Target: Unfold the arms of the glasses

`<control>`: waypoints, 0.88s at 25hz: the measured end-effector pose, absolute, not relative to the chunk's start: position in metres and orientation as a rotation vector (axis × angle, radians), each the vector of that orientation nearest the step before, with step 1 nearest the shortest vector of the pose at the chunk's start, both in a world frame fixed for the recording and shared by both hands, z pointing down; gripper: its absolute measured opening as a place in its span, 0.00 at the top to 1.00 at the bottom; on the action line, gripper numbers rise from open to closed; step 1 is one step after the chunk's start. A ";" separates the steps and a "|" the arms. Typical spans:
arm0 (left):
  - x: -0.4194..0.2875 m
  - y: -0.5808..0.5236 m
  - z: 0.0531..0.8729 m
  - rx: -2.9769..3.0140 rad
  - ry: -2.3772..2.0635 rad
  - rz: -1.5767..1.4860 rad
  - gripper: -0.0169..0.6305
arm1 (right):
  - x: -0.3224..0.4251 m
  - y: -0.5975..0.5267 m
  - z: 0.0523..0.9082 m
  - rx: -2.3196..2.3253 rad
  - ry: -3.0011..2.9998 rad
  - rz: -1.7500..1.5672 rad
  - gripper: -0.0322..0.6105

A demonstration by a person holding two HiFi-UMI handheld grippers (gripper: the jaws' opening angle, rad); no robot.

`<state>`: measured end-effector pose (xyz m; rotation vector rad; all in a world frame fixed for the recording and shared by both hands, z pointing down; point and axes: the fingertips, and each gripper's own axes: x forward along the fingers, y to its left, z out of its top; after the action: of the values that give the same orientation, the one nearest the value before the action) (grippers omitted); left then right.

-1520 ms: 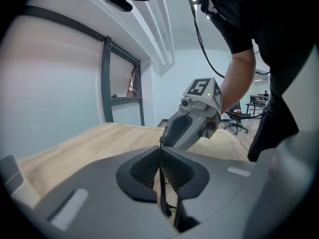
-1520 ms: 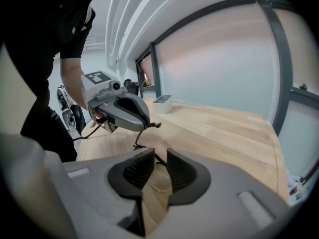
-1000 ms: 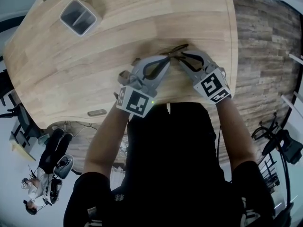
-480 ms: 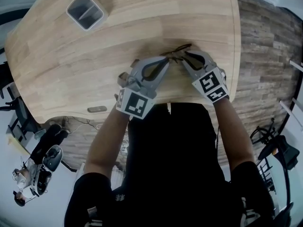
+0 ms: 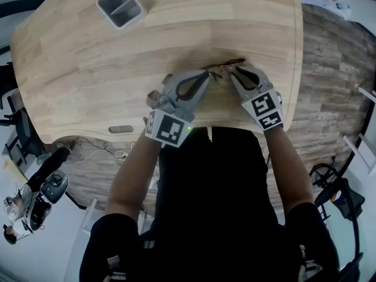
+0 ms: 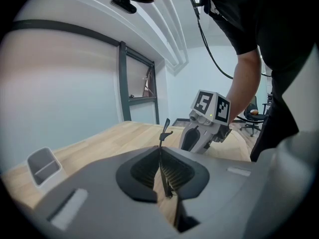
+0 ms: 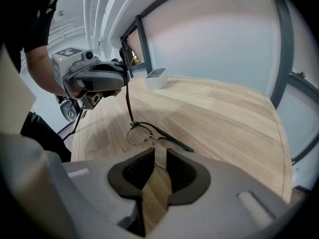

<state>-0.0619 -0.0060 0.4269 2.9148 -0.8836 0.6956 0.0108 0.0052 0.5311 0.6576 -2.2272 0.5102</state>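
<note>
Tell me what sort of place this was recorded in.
Probably an office or meeting room: a large wooden table on a wood-plank floor, an office chair behind, and frosted wall panels in dark frames.

Left gripper (image 5: 208, 73) jaws clamped, right gripper (image 5: 231, 70) likewise (tips nearly meeting), both forearms outstretched

- Worktop (image 5: 76, 69): pale wood grain, rounded edge.
- Grey tray (image 5: 120, 4): two compartments, standing on the worktop.
- Glasses (image 7: 138, 133): frame on the wood, well apart from the grey tray.
- Grey oblong piece (image 5: 120, 129): flat at the near edge, well apart from the grey tray.
</note>
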 end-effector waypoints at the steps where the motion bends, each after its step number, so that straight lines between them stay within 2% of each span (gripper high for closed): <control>1: -0.063 -0.006 0.427 2.912 -0.892 0.701 0.95 | 0.011 0.006 0.531 0.657 -2.226 0.516 0.85; 22: -0.102 0.009 0.426 2.830 -1.087 0.740 0.95 | 0.011 0.018 0.531 0.643 -2.230 0.555 0.85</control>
<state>-0.1016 0.0088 0.4263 2.8297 -1.0865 0.7401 0.0114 0.0180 0.5306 0.6432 -2.2302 0.5553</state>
